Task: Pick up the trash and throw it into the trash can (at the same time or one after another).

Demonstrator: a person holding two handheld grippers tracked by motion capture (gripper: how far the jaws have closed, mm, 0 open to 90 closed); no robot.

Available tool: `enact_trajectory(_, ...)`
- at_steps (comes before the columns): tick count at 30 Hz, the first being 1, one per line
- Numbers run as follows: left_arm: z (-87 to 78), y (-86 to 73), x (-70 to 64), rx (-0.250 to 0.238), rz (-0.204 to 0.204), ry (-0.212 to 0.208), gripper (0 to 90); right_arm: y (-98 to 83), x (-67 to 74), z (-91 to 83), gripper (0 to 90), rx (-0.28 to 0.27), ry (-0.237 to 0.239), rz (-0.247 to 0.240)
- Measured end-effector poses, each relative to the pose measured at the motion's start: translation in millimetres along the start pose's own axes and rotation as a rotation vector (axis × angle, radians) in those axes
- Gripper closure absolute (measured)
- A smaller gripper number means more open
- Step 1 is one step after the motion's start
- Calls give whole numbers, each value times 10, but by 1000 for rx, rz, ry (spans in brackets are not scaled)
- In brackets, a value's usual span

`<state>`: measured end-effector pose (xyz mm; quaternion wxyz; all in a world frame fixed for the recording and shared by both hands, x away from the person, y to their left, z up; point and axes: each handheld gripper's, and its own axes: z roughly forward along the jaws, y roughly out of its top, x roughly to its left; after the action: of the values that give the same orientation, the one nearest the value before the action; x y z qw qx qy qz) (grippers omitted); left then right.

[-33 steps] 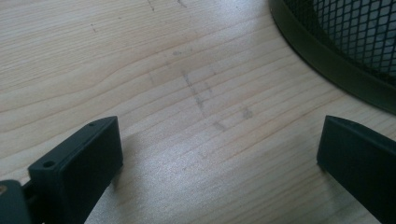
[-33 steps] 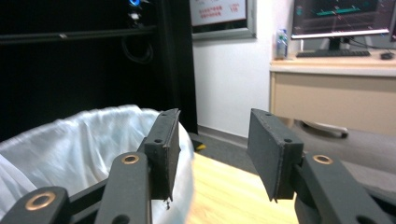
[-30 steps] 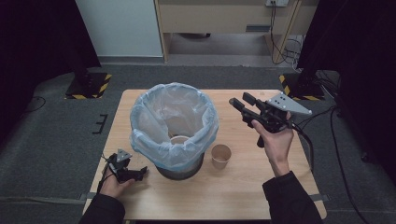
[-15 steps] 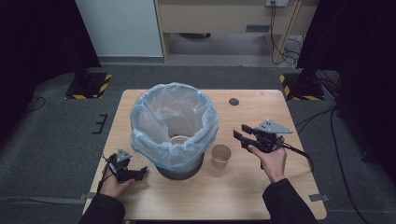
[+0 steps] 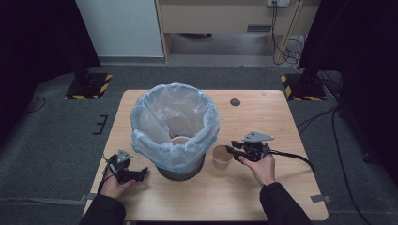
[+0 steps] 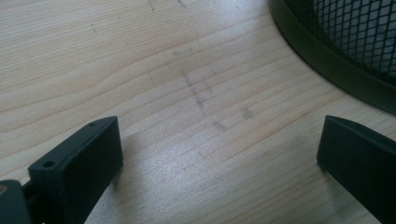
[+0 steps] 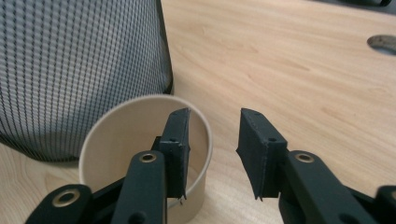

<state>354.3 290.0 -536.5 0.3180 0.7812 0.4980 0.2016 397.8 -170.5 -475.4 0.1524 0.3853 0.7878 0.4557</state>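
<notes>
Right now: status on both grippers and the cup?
Right gripper open, one jaw inside the paper cup, one outside its rim. Left gripper open, empty, on the table beside the mesh bin. Nothing obstructing.

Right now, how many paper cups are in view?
2: one cup on the table beside the bin, one cup inside the bin liner; more may be hidden there.

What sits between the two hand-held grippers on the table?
In the high view, the lined mesh bin and a paper cup lie between the left gripper and the right gripper, the cup nearest the right.
</notes>
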Motion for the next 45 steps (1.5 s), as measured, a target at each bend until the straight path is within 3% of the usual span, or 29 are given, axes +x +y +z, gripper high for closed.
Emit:
enact_trajectory(5, 0, 0, 0, 0, 0, 0, 0, -34, 12, 60, 695, 55, 10, -5)
enact_trajectory(10, 0, 0, 0, 0, 0, 0, 0, -55, 23, 70, 798, 93, 17, -4)
enact_trajectory(17, 0, 0, 0, 0, 0, 0, 0, -18, 10, 16, 832, 85, 23, 14)
enact_trajectory(35, 0, 0, 0, 0, 0, 0, 0, 247, -226, -451, 833, -114, -48, 89)
enact_trajectory(45, 0, 0, 0, 0, 0, 0, 0, 413, -298, -775, 833, -272, -69, 142)
